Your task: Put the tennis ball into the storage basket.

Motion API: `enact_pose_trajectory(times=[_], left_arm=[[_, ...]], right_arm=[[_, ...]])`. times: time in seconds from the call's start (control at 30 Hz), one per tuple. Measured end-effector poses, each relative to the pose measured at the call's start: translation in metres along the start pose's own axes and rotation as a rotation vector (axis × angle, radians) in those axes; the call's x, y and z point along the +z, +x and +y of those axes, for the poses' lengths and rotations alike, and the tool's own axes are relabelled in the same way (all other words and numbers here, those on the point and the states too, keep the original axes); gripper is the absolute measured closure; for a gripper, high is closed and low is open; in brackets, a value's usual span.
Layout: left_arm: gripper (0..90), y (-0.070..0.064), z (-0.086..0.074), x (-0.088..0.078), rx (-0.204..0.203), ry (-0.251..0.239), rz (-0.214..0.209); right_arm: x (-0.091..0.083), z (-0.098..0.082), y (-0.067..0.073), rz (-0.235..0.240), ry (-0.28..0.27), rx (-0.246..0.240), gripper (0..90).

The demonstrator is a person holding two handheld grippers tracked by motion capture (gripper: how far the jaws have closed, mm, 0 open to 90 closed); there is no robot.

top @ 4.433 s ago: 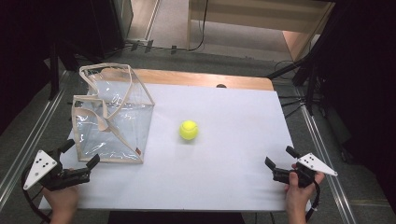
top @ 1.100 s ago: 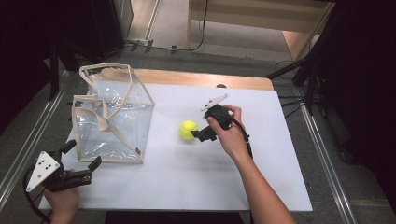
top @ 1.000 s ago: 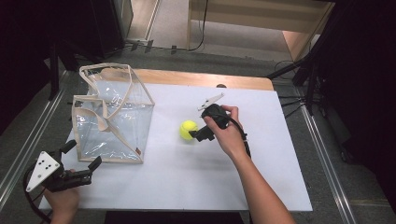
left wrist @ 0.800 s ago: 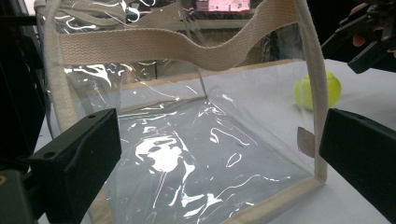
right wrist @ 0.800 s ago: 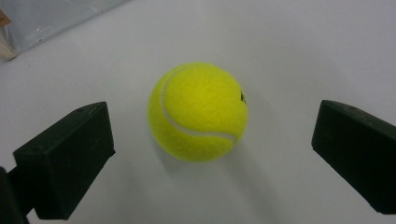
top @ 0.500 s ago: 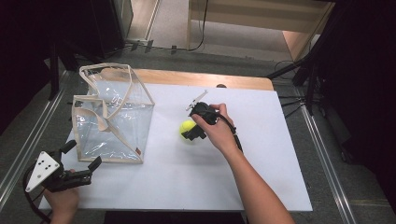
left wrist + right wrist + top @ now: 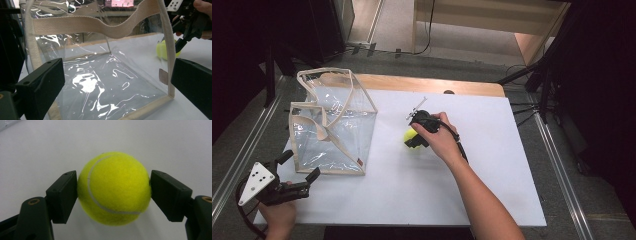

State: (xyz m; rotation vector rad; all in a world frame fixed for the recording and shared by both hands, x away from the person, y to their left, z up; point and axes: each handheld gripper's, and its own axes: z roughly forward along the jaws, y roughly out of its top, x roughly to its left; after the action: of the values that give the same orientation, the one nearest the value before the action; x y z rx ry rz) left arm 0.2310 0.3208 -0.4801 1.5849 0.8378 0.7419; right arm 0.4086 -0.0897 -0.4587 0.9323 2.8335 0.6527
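Right gripper point(image 7: 413, 141) sits near the middle of the white table point(image 7: 492, 165), its two black jaws pressed against either side of a yellow tennis ball point(image 7: 113, 188). In the right gripper view both pads touch the felt and the ball's curved white seam faces the camera; no maker's name or printed mark can be read on the side that shows. The ball rests on the table surface or just above it; the shadow beneath it is too soft to say which.

Left gripper point(image 7: 301, 175) hangs at the near left corner of the table, jaws spread wide with nothing between them. It points at a clear plastic tote bag point(image 7: 334, 125) with cream webbing trim and handles, which stands upright just beyond it. A small tab point(image 7: 163, 76) is sewn to the bag's near right edge; in the high view it looks reddish, and any lettering on it is too small to read. Seen through the left gripper view, the ball lies to the right of the bag, apart from it.
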Motion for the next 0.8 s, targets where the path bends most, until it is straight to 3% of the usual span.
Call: enact_pose_trajectory(times=[0.23,0.43,0.8], left_arm=[[0.0,0.0,0.0,0.0,-0.002,0.003,0.003],[0.0,0.0,0.0,0.0,-0.003,0.002,0.005],[0.0,0.0,0.0,0.0,-0.003,0.002,0.002]], right_arm=[[0.007,0.001,0.0,0.013,0.036,0.004,21.8],[0.017,0.003,0.004,0.041,0.078,-0.027,22.6],[0.011,0.008,0.01,0.042,0.063,-0.053,23.3]])
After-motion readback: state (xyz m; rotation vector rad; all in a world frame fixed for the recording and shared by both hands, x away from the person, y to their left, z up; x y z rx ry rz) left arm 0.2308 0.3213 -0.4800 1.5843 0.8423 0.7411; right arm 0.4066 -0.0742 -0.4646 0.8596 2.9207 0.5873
